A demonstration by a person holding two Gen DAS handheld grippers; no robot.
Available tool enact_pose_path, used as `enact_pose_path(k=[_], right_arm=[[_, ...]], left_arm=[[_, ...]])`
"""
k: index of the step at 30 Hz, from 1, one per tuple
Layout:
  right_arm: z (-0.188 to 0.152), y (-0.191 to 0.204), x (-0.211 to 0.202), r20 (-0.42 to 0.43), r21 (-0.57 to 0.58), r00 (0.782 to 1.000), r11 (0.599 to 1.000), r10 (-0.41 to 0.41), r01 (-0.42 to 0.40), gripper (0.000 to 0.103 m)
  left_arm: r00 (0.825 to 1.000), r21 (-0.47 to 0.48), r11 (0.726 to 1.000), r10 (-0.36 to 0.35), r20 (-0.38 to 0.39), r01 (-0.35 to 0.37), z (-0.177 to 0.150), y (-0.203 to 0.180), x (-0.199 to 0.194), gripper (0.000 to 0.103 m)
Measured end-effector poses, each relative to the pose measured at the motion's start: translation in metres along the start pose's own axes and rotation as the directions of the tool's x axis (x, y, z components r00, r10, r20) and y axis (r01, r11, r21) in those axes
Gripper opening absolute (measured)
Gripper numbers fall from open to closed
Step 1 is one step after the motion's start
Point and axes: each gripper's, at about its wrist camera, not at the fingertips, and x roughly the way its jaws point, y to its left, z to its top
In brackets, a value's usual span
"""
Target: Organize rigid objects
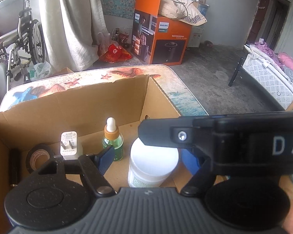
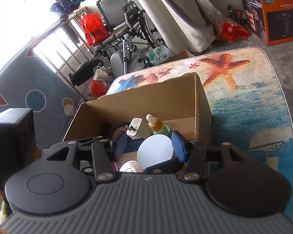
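An open cardboard box (image 1: 72, 105) stands on the starfish-print table (image 2: 244, 101). On its floor are a white jar (image 1: 152, 167), a green dropper bottle (image 1: 113, 144), a white charger plug (image 1: 69, 146) and a black tape roll (image 1: 38, 158). My left gripper (image 1: 148, 156) is open inside the box, its blue pads (image 1: 105, 161) on either side of the jar with a gap. In the right wrist view the right gripper (image 2: 149, 145) hovers above the jar's lid (image 2: 155, 152), jaws partly apart and holding nothing. Its black finger (image 1: 158, 134) crosses over the jar top.
A thin black stick (image 1: 14, 165) lies along the box's left wall. A silver patterned disc (image 2: 130, 166) shows under the right gripper. A black case (image 2: 11, 136) stands left of the box. Beyond the table are an orange appliance carton (image 1: 166, 39), a wheelchair (image 1: 19, 35) and a bed (image 1: 273, 74).
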Motion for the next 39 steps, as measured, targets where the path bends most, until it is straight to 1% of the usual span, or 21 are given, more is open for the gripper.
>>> enact_pose_path(k=[1, 3, 5, 10, 11, 13, 14, 16, 18, 20, 22, 23, 25, 27, 29, 31, 33, 34, 37, 39], right_arm=[[0.001, 0.002, -0.009, 0.026, 0.000, 1.000, 1.000, 0.006, -0.006, 0.053], [0.001, 0.007, -0.027, 0.075, -0.006, 0.997, 1.000, 0.001, -0.001, 0.059], [-0.001, 0.014, -0.048, 0.129, -0.019, 0.992, 1.000, -0.010, 0.012, 0.062], [-0.012, 0.032, -0.096, 0.223, -0.036, 0.975, 0.999, -0.015, 0.024, 0.075], [-0.017, 0.036, -0.104, 0.234, -0.040, 0.972, 0.999, -0.019, 0.029, 0.080], [-0.028, 0.045, -0.122, 0.262, -0.049, 0.965, 0.998, -0.028, 0.042, 0.083], [-0.032, 0.048, -0.127, 0.269, -0.051, 0.963, 0.998, -0.032, 0.048, 0.086], [-0.045, 0.057, -0.139, 0.282, -0.053, 0.959, 0.997, -0.041, 0.058, 0.090], [-0.056, 0.065, -0.146, 0.290, -0.053, 0.955, 0.995, -0.066, 0.085, 0.099], [-0.066, 0.074, -0.150, 0.300, -0.065, 0.949, 0.991, -0.094, 0.119, 0.102], [-0.078, 0.083, -0.150, 0.301, -0.081, 0.944, 0.983, -0.136, 0.167, 0.102], [-0.083, 0.087, -0.147, 0.296, -0.088, 0.942, 0.978, -0.156, 0.190, 0.102], [-0.091, 0.095, -0.138, 0.272, -0.102, 0.939, 0.964, -0.210, 0.245, 0.102], [-0.098, 0.101, -0.127, 0.253, -0.116, 0.933, 0.950, -0.255, 0.291, 0.102], [-0.103, 0.105, -0.117, 0.238, -0.123, 0.927, 0.938, -0.289, 0.324, 0.102], [-0.109, 0.109, -0.105, 0.220, -0.125, 0.921, 0.928, -0.320, 0.352, 0.102], [-0.115, 0.113, -0.090, 0.201, -0.135, 0.918, 0.918, -0.343, 0.373, 0.102], [-0.119, 0.115, -0.083, 0.190, -0.145, 0.915, 0.912, -0.355, 0.384, 0.102], [-0.126, 0.122, -0.063, 0.165, -0.167, 0.895, 0.882, -0.415, 0.440, 0.102], [-0.129, 0.124, -0.053, 0.153, -0.170, 0.891, 0.876, -0.428, 0.450, 0.102]], left_arm=[[1.000, -0.001, 1.000, 0.003, 0.016, -0.003, 0.000, 0.000, -0.006, 0.082], [0.999, -0.004, 1.000, 0.003, 0.050, -0.002, -0.001, 0.001, -0.021, 0.085], [0.997, -0.006, 1.000, 0.002, 0.081, -0.001, -0.004, 0.001, -0.037, 0.087], [0.990, -0.027, 1.000, 0.004, 0.142, 0.000, -0.015, 0.008, -0.085, 0.101], [0.989, -0.036, 0.999, 0.014, 0.148, -0.009, -0.018, 0.010, -0.095, 0.102], [0.986, -0.044, 0.999, 0.039, 0.164, -0.032, -0.025, 0.016, -0.114, 0.103], [0.984, -0.044, 0.998, 0.050, 0.169, -0.043, -0.028, 0.018, -0.120, 0.103], [0.980, -0.070, 0.994, 0.092, 0.177, -0.081, -0.035, 0.026, -0.136, 0.103], [0.977, -0.100, 0.990, 0.121, 0.177, -0.104, -0.041, 0.034, -0.146, 0.103], [0.972, -0.133, 0.982, 0.158, 0.172, -0.136, -0.048, 0.041, -0.152, 0.103], [0.964, -0.164, 0.967, 0.217, 0.150, -0.192, -0.057, 0.052, -0.154, 0.103], [0.957, -0.181, 0.956, 0.257, 0.133, -0.231, -0.060, 0.054, -0.152, 0.103], [0.934, -0.215, 0.923, 0.344, 0.096, -0.318, -0.069, 0.064, -0.149, 0.103], [0.921, -0.221, 0.906, 0.383, 0.069, -0.360, -0.077, 0.071, -0.146, 0.103], [0.926, -0.189, 0.916, 0.372, 0.065, -0.355, -0.082, 0.073, -0.143, 0.103], [0.923, -0.161, 0.919, 0.376, 0.081, -0.360, -0.087, 0.072, -0.143, 0.103], [0.911, -0.163, 0.910, 0.399, 0.100, -0.381, -0.092, 0.070, -0.145, 0.103], [0.910, -0.166, 0.909, 0.401, 0.105, -0.381, -0.095, 0.070, -0.146, 0.103], [0.915, -0.173, 0.913, 0.390, 0.099, -0.370, -0.098, 0.071, -0.144, 0.103], [0.913, -0.176, 0.909, 0.396, 0.093, -0.377, -0.099, 0.071, -0.143, 0.103]])
